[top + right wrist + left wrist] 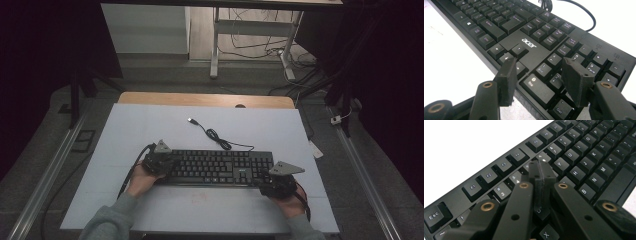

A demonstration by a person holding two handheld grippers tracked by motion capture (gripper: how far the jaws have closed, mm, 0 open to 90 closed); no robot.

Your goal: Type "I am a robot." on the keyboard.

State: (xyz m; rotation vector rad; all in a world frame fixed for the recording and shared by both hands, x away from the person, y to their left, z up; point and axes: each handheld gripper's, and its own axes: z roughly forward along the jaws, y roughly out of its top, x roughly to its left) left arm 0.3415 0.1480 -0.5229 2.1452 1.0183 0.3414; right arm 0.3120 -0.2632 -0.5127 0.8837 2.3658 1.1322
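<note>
The left gripper (541, 173) is held closed over the keyboard (215, 167), while the right gripper (541, 75) is spread apart above its number keys (564, 62).

An office or lab — desk legs (215, 47), trailing floor cables (260, 47).

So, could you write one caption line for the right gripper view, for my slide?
Open right hand-held gripper poised over the number pad of a black plastic Acer keyboard on a white table.

Grey sleeves; black fingers (506, 81) with brass-ringed screw holes, trailing black cables.
</note>
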